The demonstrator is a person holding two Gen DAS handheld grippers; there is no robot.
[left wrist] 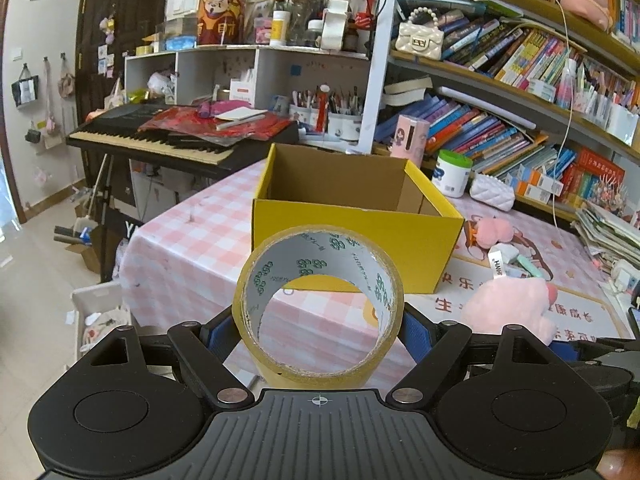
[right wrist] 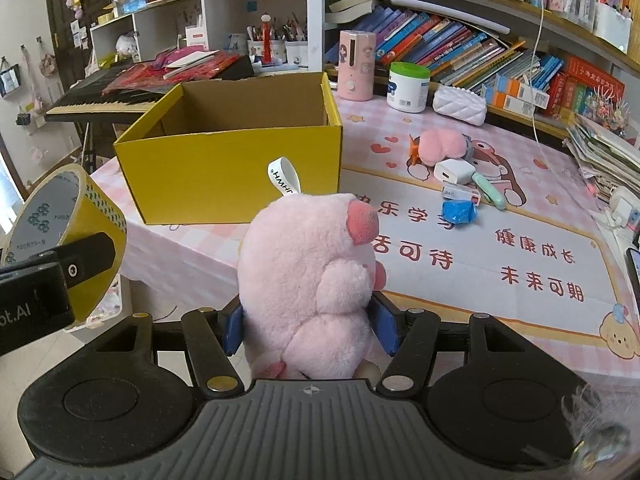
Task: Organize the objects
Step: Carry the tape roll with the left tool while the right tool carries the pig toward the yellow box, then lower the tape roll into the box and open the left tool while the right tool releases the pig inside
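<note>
Left gripper [left wrist: 318,334] pinching tape roll [left wrist: 320,304], its open core facing the yellow box [left wrist: 352,248], right gripper [right wrist: 310,328] clamping upright pink plush pig [right wrist: 308,276], snout pointing right, both near the table [right wrist: 480,264] edge.

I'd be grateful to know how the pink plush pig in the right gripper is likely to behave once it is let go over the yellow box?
The pink plush pig looks soft: its fur bulges around the right gripper, whose jaws press its sides, so it probably springs back when released. It seems light, so it should drop harmlessly into the yellow box. Being rounded, it may topple rather than stay upright.
</note>
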